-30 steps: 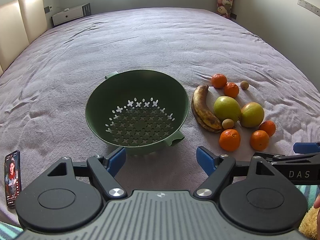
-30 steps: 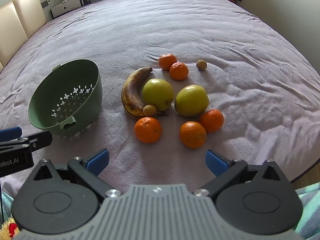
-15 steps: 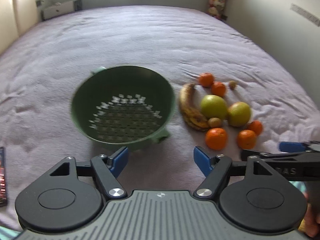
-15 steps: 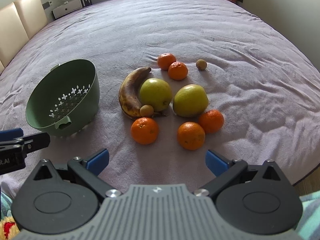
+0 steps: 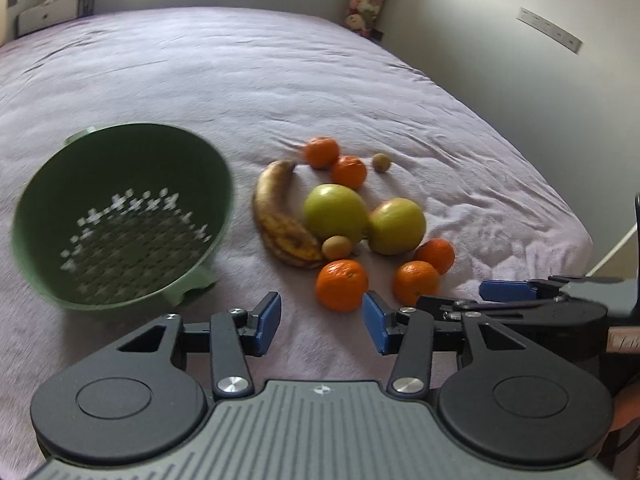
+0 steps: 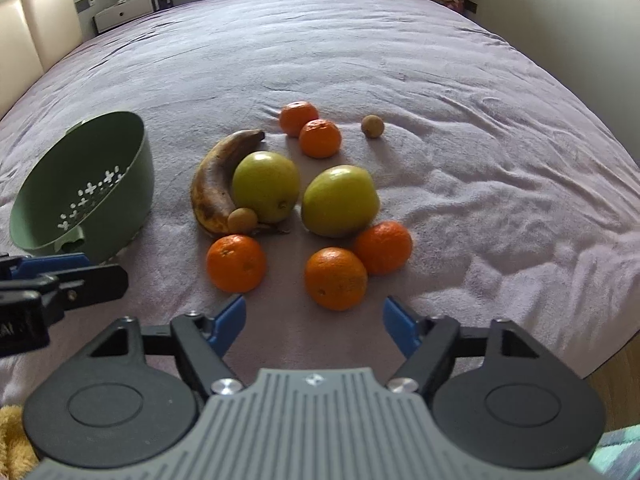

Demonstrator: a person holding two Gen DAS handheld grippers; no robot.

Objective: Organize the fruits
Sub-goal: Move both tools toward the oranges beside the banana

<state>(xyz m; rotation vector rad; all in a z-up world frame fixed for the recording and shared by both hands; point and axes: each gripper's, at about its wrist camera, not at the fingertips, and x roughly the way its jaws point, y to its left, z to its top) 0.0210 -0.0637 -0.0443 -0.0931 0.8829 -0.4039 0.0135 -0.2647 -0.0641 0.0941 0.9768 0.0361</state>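
Mauve bed cover (image 6: 440,80) forms the work surface; all fruit is laid out on it beside a green colander (image 6: 84,196), which is tipped so that its perforated bowl faces the cameras.

The banana (image 6: 216,184), heavily browned, is laid with its long axis running from near-left to far-right in the right wrist view, the far tip pointing toward the two far mandarins (image 6: 310,126). Its concave side is curved around the left green apple (image 6: 266,186), which appears to touch it. A small brown round fruit (image 6: 242,219) is seated against the banana's near end. The second green apple (image 6: 340,202) is positioned just beside the first. Three near mandarins (image 6: 236,263) (image 6: 335,278) (image 6: 382,247) are arranged in front of the apples, and a second small brown fruit (image 6: 372,126) is set apart at the far right.

The right gripper (image 6: 314,320) is held just short of the near mandarins, roughly centred on the middle one. Its blue pads (image 6: 228,320) are spread wide; nothing is gripped or touched.

The left gripper (image 5: 322,320) is held near the leftmost near mandarin (image 5: 342,285), with the colander (image 5: 120,216) to its left. Its jaws are parted and carry nothing. The two grippers are side by side, close together.
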